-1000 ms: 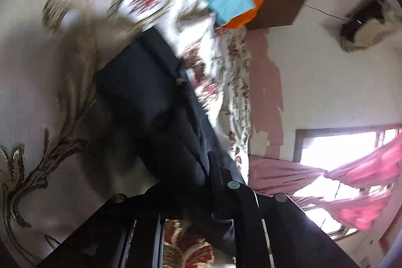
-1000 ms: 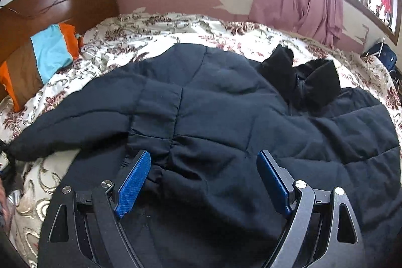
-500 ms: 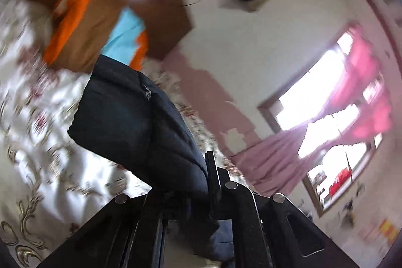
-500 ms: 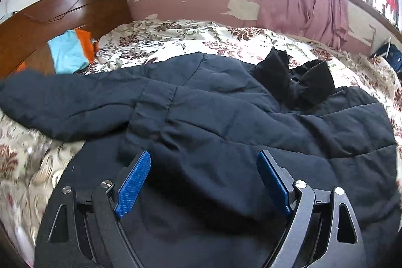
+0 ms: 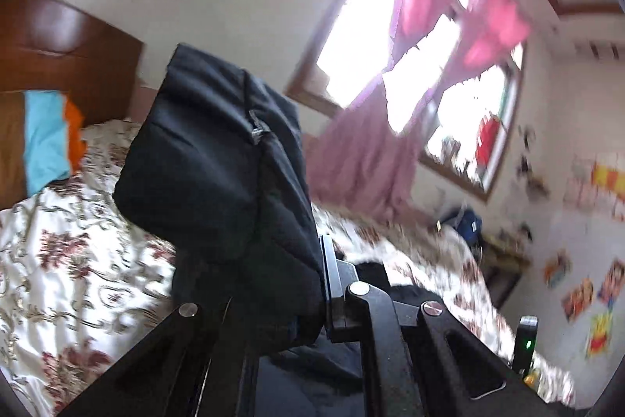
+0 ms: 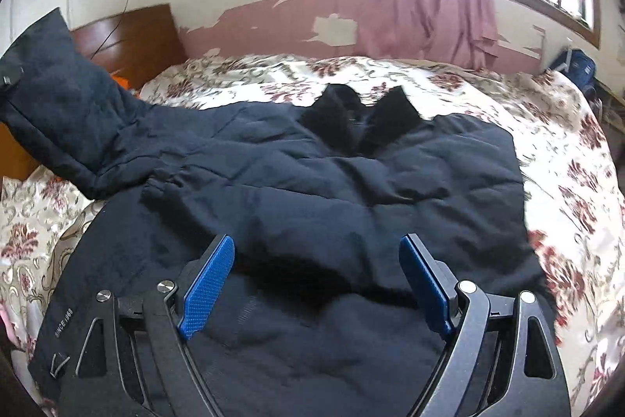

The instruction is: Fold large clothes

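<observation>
**Sleeve lifted clear of the bed, ready to cross the jacket**

Since the earlier frames the left gripper has carried the sleeve up off the bedspread and rolled with it, so its camera now looks across the room at the window rather than down at the quilt; the right gripper has slid further in over the jacket body.

The left fingers are clamped nearly together on the sleeve's padded cloth, and the cuff end sticks up and forward past them. In the right wrist view that same sleeve rises at the far left, with its long axis running from the shoulder out and up toward the headboard. The jacket body lies to the right of the raised sleeve, so the fold most likely goes rightward across the chest.

The right fingers stand wide apart, holding nothing, hovering over the lower half of the jacket; contact with the cloth cannot be told.

The jacket is dark navy, quilted and puffy, spread flat on the floral bed, with the collar toward the far wall.
</observation>
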`<state>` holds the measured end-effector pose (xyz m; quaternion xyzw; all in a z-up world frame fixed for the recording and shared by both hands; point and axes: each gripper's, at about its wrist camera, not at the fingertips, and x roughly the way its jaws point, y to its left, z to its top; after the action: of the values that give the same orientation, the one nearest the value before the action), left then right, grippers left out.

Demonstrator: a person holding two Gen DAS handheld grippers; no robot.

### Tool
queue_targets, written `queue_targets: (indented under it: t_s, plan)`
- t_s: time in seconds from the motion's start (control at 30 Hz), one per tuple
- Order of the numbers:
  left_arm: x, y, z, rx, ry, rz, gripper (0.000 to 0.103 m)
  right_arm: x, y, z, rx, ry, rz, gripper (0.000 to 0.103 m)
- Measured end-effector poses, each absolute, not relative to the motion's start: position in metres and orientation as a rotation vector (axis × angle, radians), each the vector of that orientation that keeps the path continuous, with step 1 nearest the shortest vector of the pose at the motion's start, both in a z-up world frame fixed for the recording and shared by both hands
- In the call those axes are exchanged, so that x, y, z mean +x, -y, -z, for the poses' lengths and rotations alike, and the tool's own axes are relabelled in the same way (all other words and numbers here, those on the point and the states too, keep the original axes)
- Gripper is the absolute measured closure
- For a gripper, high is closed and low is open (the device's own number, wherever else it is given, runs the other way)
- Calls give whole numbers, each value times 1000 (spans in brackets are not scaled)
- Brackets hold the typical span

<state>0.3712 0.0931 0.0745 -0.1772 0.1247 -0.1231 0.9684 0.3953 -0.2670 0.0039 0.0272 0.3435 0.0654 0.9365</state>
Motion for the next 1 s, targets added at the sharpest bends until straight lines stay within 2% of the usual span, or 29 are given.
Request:
queue_targets:
  t_s: [0.23,0.5,0.67,0.9,0.97,1.0]
  plan:
    - [396,6,-48,-220,-437,354,94,381,330,27,274,-692,-117,20]
    - [401,88,13,-44,-635,368,94,380,378,78,628,-674,-221,20]
    - [400,123,45,21,-767,353,93,393,370,87,642,-743,-371,20]
    - [387,131,78,98,-868,361,71,404,358,112,761,-775,-507,17]
    - [381,129,81,99,-882,390,55,407,357,114,774,-773,-520,17]
    - [377,126,81,75,-891,419,37,409,355,115,777,-772,-524,16]
